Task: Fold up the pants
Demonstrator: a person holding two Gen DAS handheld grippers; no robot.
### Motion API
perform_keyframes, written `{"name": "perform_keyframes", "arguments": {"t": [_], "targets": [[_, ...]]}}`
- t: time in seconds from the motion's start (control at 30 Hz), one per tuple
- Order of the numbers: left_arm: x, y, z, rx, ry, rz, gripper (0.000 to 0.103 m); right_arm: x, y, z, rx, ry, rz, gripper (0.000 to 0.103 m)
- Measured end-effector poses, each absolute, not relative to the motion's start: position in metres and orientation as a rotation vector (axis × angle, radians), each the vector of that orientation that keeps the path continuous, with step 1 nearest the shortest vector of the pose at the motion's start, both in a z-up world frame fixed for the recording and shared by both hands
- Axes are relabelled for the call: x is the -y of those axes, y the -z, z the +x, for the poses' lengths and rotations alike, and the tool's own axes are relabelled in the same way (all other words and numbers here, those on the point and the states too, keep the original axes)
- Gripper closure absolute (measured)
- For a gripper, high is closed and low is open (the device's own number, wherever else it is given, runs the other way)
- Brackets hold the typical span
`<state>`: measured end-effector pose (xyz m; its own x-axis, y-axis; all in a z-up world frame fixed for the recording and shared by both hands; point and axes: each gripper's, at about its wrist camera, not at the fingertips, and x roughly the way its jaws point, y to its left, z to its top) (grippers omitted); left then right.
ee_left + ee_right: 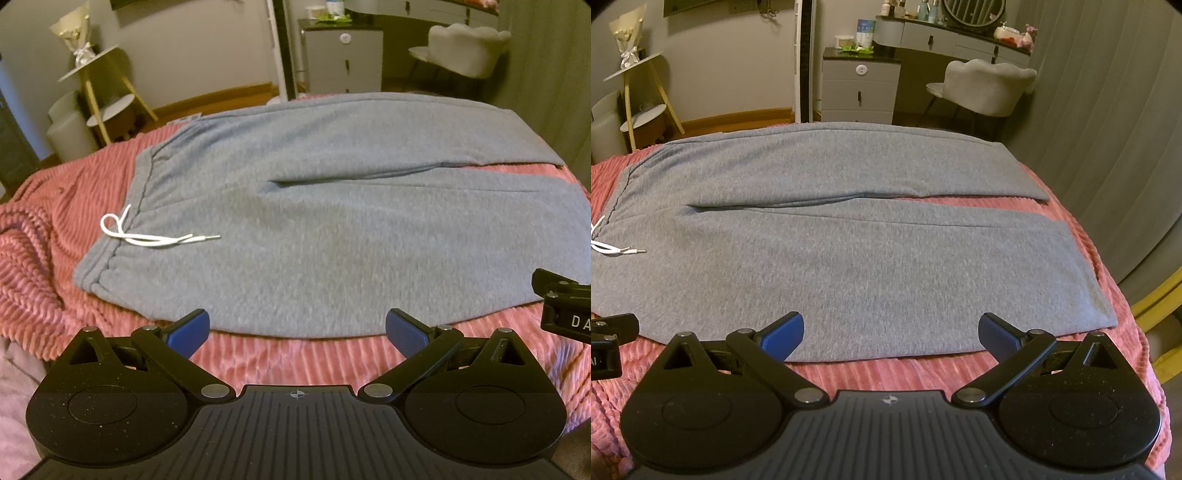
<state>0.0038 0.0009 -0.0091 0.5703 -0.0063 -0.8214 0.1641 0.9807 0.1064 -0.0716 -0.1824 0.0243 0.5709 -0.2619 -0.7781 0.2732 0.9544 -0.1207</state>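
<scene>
Grey pants (332, 221) lie flat on the pink ribbed blanket (48, 229) — waistband left, legs right. Left hand-held gripper (297, 332) and right hand-held gripper (891, 336) hover spread wide, empty, seemingly just above the near edge.

We are looking at a dim, warm-lit room through two strongly curved lenses.

We are seeing soft, even light with no hard shadows and no glare; the source is not showing. Straight lines are bowing toward the edges and the corners are going black. The grey pants (332, 229) are looking slightly smeared and grainy in the left wrist view, while the dresser (860, 88) is staying fairly sharp in the right.
</scene>
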Motion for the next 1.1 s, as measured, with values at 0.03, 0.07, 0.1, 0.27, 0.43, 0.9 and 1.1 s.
{"name": "perform_keyframes", "arguments": {"t": [0.03,0.07,0.1,0.27,0.43,0.9,1.1], "targets": [[-0.001,0.009,0.004,-0.96,0.101,0.178,0.0,0.182,-0.024,-0.072,-0.91,0.314,0.012,0.002],[-0.001,0.009,0.004,-0.961,0.1,0.179,0.0,0.182,-0.024,-0.072,-0.91,0.313,0.012,0.002],[-0.001,0.01,0.004,-0.961,0.1,0.179,0.0,0.182,-0.024,-0.072,-0.911,0.313,0.011,0.002],[-0.001,0.012,0.004,-0.965,0.098,0.178,0.0,0.183,-0.024,-0.072,-0.91,0.314,0.015,0.002],[0.0,0.014,0.006,-0.972,0.096,0.179,0.0,0.182,-0.024,-0.073,-0.909,0.315,0.014,0.002],[0.001,0.017,0.008,-0.983,0.094,0.179,0.0,0.184,-0.024,-0.071,-0.915,0.318,0.019,0.002],[0.002,0.019,0.011,-0.988,0.093,0.182,0.0,0.185,-0.023,-0.071,-0.915,0.318,0.022,0.002]]}}
